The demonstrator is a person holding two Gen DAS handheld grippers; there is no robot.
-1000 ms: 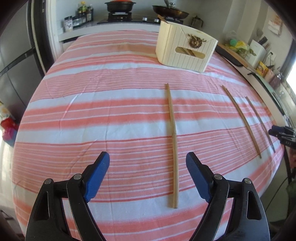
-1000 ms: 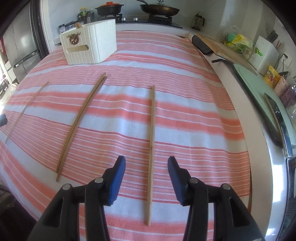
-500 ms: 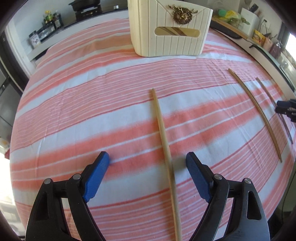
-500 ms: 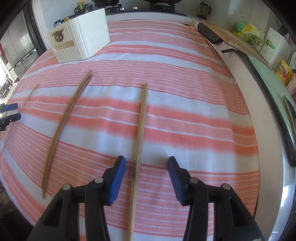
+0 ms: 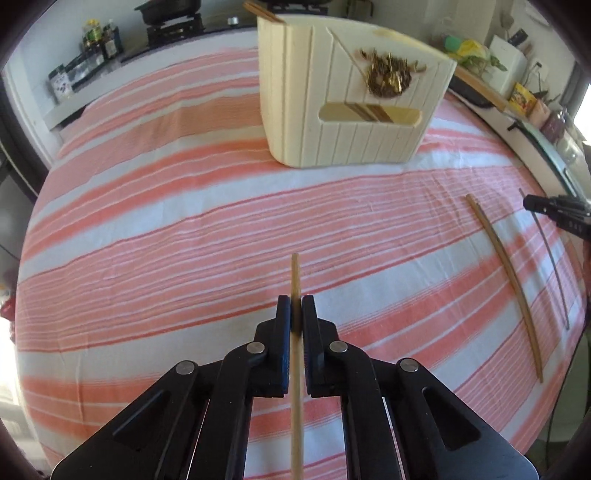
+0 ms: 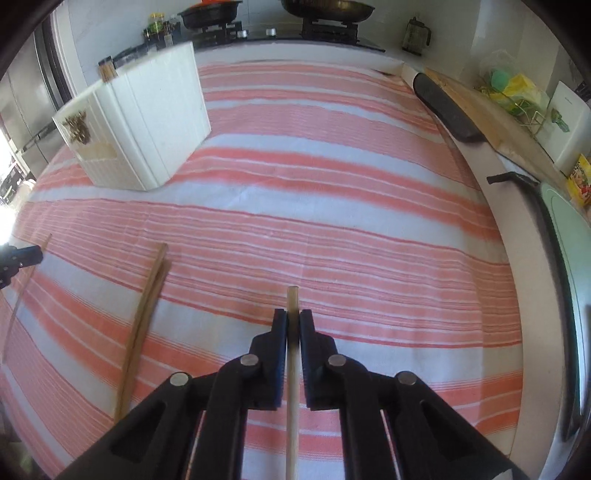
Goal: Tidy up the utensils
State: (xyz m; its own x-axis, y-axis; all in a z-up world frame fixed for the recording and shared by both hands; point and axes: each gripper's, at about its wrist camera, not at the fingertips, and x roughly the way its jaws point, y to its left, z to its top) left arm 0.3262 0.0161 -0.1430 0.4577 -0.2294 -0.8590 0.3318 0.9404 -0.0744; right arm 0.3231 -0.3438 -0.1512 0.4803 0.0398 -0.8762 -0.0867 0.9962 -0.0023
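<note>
- While the cream box [image 5: 347,107] sits further back on the striped cloth [image 5: 166,229], left gripper [image 5: 296,314] pinches one chopstick [image 5: 295,273].
- Right gripper [image 6: 292,325] clamps another chopstick [image 6: 292,301].

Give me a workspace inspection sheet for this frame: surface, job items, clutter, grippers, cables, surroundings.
Surface: pink-and-white striped tablecloth, flat.
Job's things: cream ribbed plastic utensil box, upright, chopsticks already inside; a loose pair of brown wooden chopsticks lying on the cloth; one light wooden chopstick and another light wooden chopstick, each gripped.
Clutter: nothing seen on the cloth.
Grippers: left gripper and right gripper each shut on its chopstick.
Cables: nothing seen.
Surroundings: black wok on the stove, wooden cutting board.
</note>
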